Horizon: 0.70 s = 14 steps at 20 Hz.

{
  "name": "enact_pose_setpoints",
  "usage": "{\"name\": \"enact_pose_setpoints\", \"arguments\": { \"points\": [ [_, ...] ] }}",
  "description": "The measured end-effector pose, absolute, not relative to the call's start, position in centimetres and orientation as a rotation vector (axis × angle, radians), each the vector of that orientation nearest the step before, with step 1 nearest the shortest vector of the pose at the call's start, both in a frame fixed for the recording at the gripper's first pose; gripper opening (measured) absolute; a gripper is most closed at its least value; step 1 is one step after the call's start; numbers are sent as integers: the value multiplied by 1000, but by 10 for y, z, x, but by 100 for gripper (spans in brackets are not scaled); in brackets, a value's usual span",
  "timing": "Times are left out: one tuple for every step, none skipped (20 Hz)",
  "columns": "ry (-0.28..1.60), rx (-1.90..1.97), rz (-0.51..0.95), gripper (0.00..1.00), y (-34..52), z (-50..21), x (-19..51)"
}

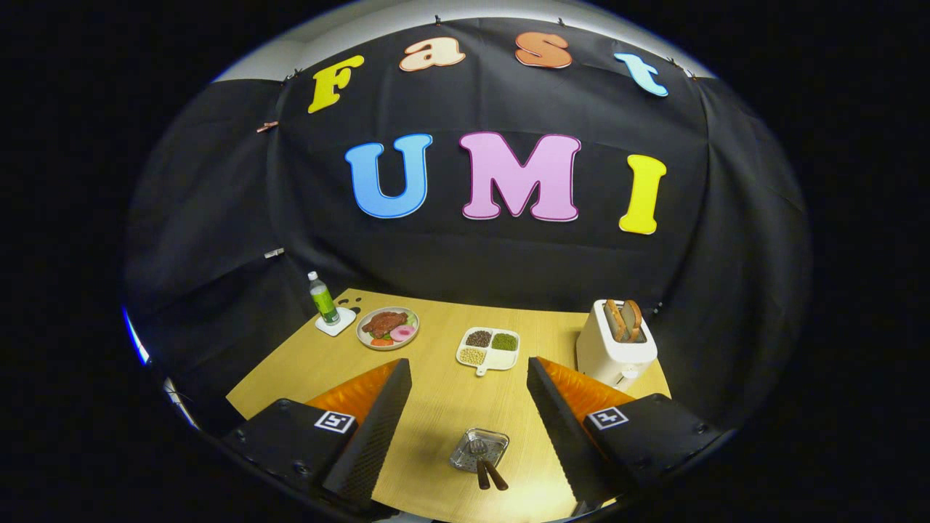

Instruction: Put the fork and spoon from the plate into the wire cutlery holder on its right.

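The black two-finger claw (468,418) is held wide apart, with nothing gripped between its ribbed fingers (378,425), and it is poised above the light wooden table (436,392). Between the fingers, close in, a small clear glass plate (479,448) is seen on the table. On it rest the two brown-handled utensils (488,468), the fork and spoon (which is which cannot be made out), their heads on the dish and their handles pointing back toward the claw. Just beyond the finger span a white divided dish of beans and seeds (489,347) is set. Beyond the left finger a round plate of sliced meat and vegetables (388,327) is found, and past it a green-labelled bottle (322,298) stands upright on a white square coaster (336,322). Just ahead of the right finger a white toaster (615,345) holding two bread slices is placed.
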State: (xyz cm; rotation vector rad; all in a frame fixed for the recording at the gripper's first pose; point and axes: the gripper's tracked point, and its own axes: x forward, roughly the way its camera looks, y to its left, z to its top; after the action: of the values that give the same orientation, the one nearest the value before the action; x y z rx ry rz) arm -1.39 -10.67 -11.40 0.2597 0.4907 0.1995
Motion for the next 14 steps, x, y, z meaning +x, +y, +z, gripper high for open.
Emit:
{"name": "enact_pose_setpoints", "arguments": {
  "points": [
    [479,269,206,100,-108,-111,-14],
    [462,286,215,100,-108,-106,-14],
    [438,299,234,100,-109,-100,-14],
    [425,306,245,100,-111,-98,-15],
    [418,308,255,100,-113,-99,-16],
    [410,309,269,100,-114,-98,-17],
    [399,302,277,99,-115,-99,-16],
    [391,287,286,99,-117,-101,-17],
    [383,270,293,100,-119,-102,-16],
    [377,260,305,99,-118,-103,-19],
    [375,257,325,100,-115,-103,-21],
    [373,253,342,99,-112,-105,-23],
    [376,247,359,99,-110,-106,-23],
    [373,239,368,99,-110,-108,-23]
  ]
}}
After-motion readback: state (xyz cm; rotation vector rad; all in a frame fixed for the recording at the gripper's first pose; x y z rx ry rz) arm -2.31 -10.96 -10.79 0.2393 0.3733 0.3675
